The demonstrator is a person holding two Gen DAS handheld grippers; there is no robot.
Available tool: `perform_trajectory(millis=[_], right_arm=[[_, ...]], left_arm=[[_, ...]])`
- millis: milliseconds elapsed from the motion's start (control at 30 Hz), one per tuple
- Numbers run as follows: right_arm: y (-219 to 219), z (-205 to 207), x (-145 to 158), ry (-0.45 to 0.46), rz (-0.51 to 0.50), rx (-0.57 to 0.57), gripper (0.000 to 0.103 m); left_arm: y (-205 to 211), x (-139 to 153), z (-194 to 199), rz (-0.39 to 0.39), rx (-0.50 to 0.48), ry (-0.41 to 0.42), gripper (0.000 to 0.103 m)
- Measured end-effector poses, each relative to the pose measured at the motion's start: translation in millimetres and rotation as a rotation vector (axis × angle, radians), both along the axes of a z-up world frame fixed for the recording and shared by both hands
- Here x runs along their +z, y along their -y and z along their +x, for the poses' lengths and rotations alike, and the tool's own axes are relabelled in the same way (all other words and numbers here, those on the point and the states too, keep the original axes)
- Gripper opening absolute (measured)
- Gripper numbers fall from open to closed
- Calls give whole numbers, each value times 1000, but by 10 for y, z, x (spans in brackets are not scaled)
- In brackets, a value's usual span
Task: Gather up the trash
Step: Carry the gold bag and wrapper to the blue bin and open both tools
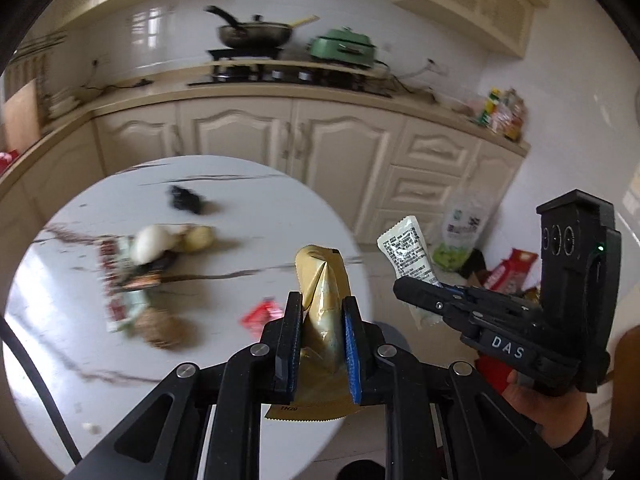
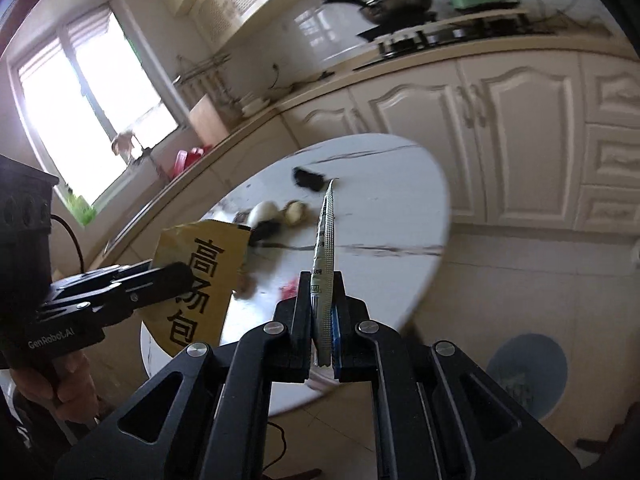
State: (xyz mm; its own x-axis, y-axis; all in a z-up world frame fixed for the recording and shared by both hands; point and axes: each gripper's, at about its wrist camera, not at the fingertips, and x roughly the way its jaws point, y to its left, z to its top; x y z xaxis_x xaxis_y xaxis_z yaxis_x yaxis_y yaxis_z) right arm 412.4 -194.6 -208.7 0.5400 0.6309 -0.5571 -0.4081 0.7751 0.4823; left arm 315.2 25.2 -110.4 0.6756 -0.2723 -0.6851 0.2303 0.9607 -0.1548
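My left gripper (image 1: 322, 304) is shut on a gold sachet (image 1: 320, 280) and holds it above the near edge of the round white marble table (image 1: 60, 320). The gold sachet also shows in the right wrist view (image 2: 200, 276), held by the left gripper (image 2: 188, 276). My right gripper (image 2: 322, 284) is shut on a white sachet (image 2: 326, 248), seen edge-on. In the left wrist view the right gripper (image 1: 404, 292) holds the white sachet (image 1: 408, 254) off the table's right side. More trash lies on the table: wrappers (image 1: 124, 280), an eggshell (image 1: 152, 242), a red packet (image 1: 260, 316), a black scrap (image 1: 186, 200).
Cream kitchen cabinets (image 1: 320, 136) run behind the table, with a wok (image 1: 256, 34) and a green cooker (image 1: 344, 46) on the stove shelf. A blue bin (image 2: 528, 376) stands on the floor right of the table. Bags and boxes (image 1: 504, 276) sit on the floor by the wall.
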Motion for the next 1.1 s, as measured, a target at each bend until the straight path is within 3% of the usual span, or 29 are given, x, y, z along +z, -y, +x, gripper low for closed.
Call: perform_trajectory(millis=[233, 433, 633, 733, 867, 1100], right_arm=[[862, -82, -288, -52, 3, -131, 8], [1629, -48, -844, -153, -13, -265, 8], [2108, 97, -1467, -270, -16, -349, 8], [2228, 213, -1764, -321, -13, -362, 8], [2300, 280, -2033, -363, -12, -365, 8], [2257, 360, -2313, -397, -7, -361, 9]], left_arm=[[1060, -247, 533, 26, -137, -66, 15], [1843, -814, 1118, 65, -232, -182, 15], [2448, -1397, 1730, 103, -284, -289, 16], [2616, -1563, 1965, 121, -291, -294, 26], [2703, -1746, 2237, 150, -272, -278, 60], [2707, -1939, 2147, 208, -210, -278, 70]])
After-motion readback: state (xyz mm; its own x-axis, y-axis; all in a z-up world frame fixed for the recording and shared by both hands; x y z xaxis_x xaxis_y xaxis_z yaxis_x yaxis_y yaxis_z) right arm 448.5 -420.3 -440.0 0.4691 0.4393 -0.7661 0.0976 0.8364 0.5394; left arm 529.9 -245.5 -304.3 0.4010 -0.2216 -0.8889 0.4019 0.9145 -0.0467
